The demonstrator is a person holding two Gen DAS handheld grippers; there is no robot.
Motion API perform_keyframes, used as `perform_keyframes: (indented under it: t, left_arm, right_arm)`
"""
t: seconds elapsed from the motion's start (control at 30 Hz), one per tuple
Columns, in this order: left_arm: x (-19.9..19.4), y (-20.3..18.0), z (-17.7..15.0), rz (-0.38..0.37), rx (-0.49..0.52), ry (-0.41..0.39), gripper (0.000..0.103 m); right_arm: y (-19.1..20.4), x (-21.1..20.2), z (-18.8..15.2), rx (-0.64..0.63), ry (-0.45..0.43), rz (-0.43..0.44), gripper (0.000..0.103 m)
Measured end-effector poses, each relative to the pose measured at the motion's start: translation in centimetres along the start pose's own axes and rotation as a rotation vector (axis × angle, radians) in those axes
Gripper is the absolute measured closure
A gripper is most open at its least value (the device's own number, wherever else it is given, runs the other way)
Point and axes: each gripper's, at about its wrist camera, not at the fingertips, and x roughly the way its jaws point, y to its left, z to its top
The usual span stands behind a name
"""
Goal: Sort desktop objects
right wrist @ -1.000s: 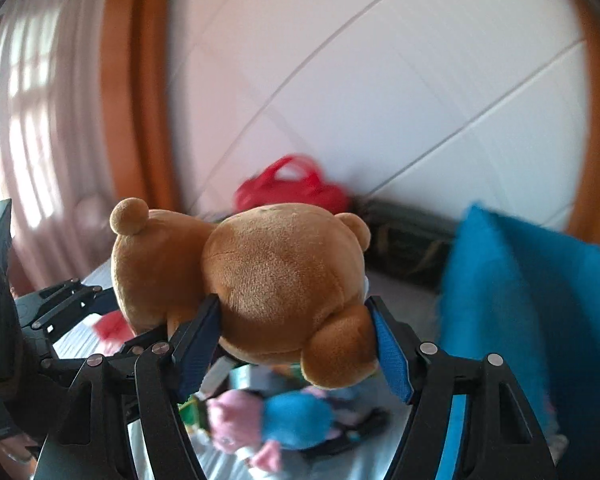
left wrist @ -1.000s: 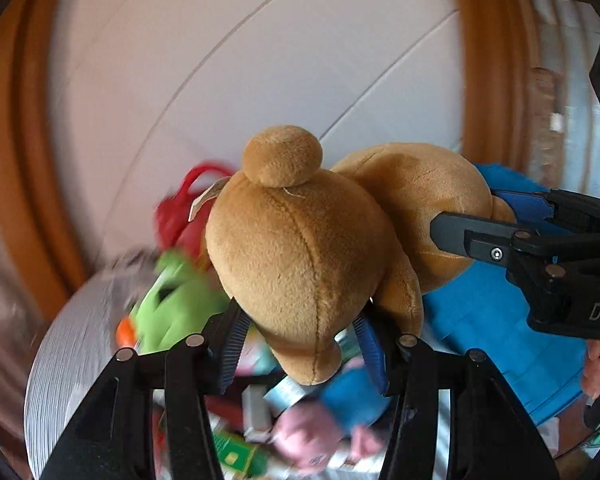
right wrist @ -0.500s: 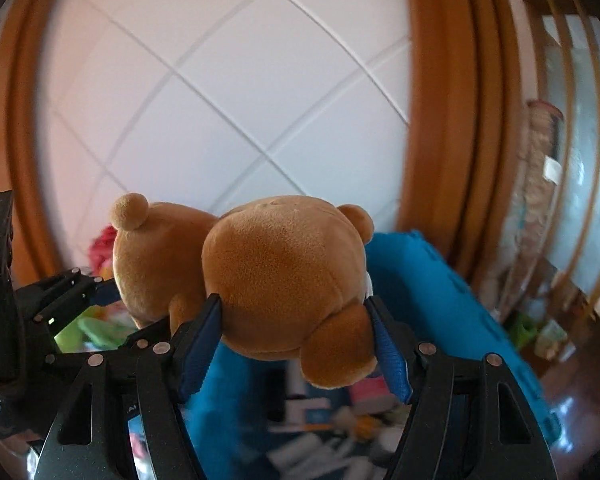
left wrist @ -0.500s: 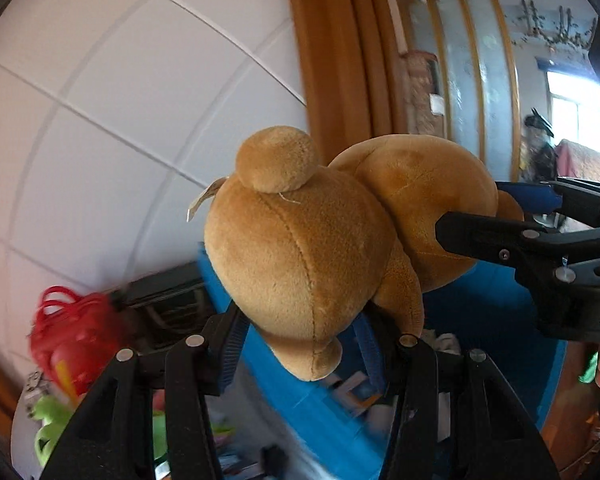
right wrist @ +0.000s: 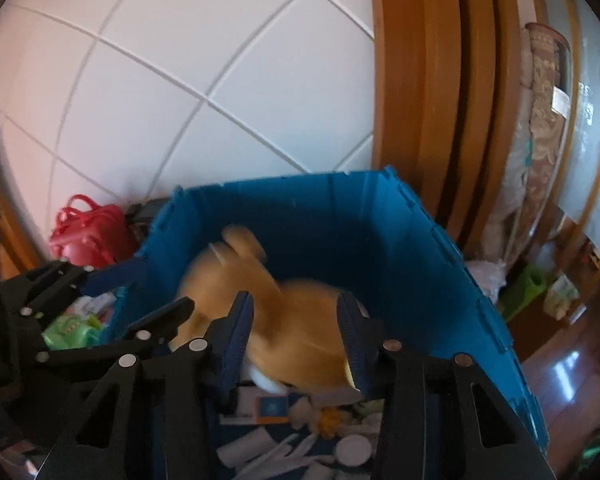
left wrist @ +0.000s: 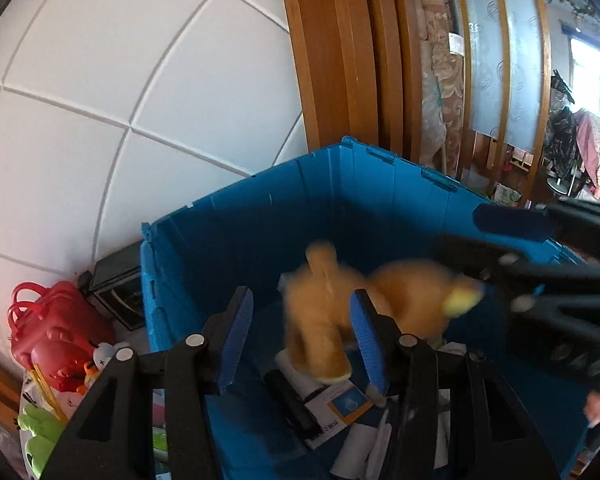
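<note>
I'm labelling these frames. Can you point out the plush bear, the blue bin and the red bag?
Bear (left wrist: 404, 296): left wrist view, on its blurred body.
Bin (left wrist: 260, 216): left wrist view, on the inner back wall.
Red bag (right wrist: 96, 232): right wrist view, on its side below the handles.

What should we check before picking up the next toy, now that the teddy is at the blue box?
1. Teddy bear inside the blue crate: ok, it is within the walls.
2. Teddy bear lying at rest: cannot tell, it is blurred.
3. Left gripper free: ok, its fingers stand apart and the bear is beyond them.
4. Right gripper free: ok, its fingers have just been closing, with nothing pinched between them.
5. More to sort: ok, a red bag and a green toy sit outside the crate.
</note>
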Motion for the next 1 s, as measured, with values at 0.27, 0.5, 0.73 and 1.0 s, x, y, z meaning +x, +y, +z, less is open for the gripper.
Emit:
perform_keyframes:
  t: [0.27,0.5,0.73,1.0]
  left_arm:
    - [-0.3,-0.5,-1.1,0.033,-0.034,0.016,0.047]
    - [-3.3,0.9,-2.6,0.049,-0.099,-0.016,0.022]
    - [-8.6,0.6,-4.5,0.056,-0.143,-0.119,0.012]
    - [-16.1,0.6,-8.2,0.091,-0.189,-0.291,0.003]
  right_arm:
    - [-0.8,1.1,-0.7,-0.012,0.045,-0.011,0.045]
    - [-1.8,-0.5,-1.3,-0.019,0.022,-0.019,0.002]
    - [-1.1,-4.6,-3.2,-0.019,-0.024,-0.025,0.000]
    - [1.6,-10.7,-7.2,-0.013,-0.134,-0.089,0.000]
